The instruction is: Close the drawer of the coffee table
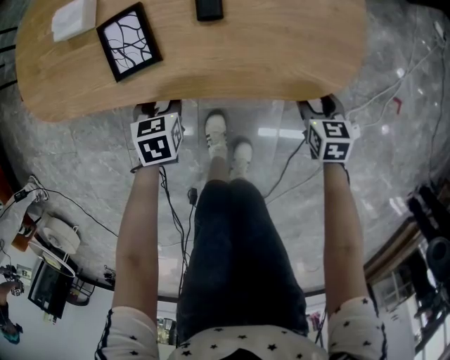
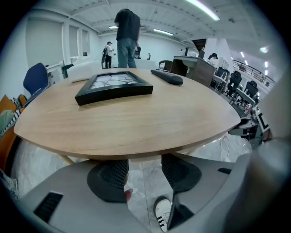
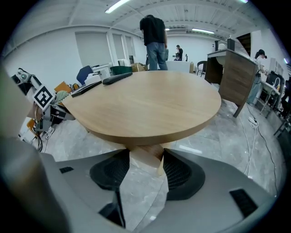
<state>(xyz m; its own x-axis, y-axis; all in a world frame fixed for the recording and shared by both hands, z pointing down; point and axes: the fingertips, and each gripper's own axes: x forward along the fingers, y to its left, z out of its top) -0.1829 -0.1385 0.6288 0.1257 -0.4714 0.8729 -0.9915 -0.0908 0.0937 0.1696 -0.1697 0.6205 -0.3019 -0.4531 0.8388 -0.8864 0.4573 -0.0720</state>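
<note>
Nearest the lens, at the bottom centre of the head view, a star-printed shirt and dark trousers are seen, with white sneakers on the marble floor above them. At centre left the left gripper is held with its tips just under the near rim of the coffee table. Its jaws are set wide apart and nothing is held between them; only floor and a shoe are shown through the gap. At centre right the right gripper is held likewise at the rim, jaws equally wide and empty. In its own view a wooden support beneath the top is framed beyond the gap. On the tabletop, from upper left to upper centre, a white box, a black-framed picture and a black remote control are laid.

The drawer cannot be made out in any view; it is judged to lie under the top, ahead of both grippers, toward the upper part of the frame. The table's long axis runs left to right, and the grippers are about equally near its rim, one toward each end. A push straight upward in the frame is judged to be called for.
</note>
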